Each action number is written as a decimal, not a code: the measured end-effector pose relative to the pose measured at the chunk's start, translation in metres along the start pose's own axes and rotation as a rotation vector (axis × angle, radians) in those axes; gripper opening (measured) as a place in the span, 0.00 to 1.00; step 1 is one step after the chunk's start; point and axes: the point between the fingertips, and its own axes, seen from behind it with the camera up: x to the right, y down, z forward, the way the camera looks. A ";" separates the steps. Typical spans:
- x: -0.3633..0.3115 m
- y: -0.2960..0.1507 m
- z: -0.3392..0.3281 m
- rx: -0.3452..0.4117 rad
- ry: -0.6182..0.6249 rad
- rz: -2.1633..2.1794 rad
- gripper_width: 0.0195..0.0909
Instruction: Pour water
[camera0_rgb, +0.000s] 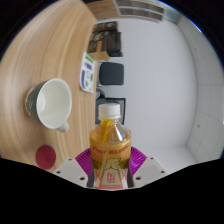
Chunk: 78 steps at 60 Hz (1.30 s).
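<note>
Bottle (109, 142), clear plastic with amber liquid, white cap and a pink-and-yellow label, stands upright between the jaws. The pink pads (137, 159) sit against its lower body at both sides, so the gripper (109, 165) reads as pinching the bottle at label height. The bottle's base is hidden, so whether it is lifted off the wooden surface (40, 55) or resting on it cannot be told.

White mug (52, 103) lies at about 10 o'clock from the bottle, near but not touching, mouth open toward the camera, handle at its lower right. It looks empty, though the bottom is only partly visible. A small red disc (45, 156), possibly a lid or coaster, lies at 8 o'clock from the bottle, just beside the left finger. A slim white and green item (87, 73) lies beyond the mug at 11 o'clock. A dark chair (110, 73) stands beyond the surface's edge at 12 o'clock.

Judgement: step in hand is carry-and-tilt toward the mug. Cap appears in place; if so, nothing will pour until it is off. To do it well:
- keep the grip firm, since a part-full bottle shifts its weight as it tips;
- bring the neck over the mug's mouth before tilting;
- tilt slowly toward 10 o'clock, avoiding the rim;
- watch the mug does not get nudged.
</note>
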 end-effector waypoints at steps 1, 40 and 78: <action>0.004 -0.006 -0.003 0.027 0.003 0.103 0.36; -0.133 0.028 0.023 0.196 -0.231 1.647 0.37; -0.128 0.036 -0.032 0.198 -0.378 1.685 0.90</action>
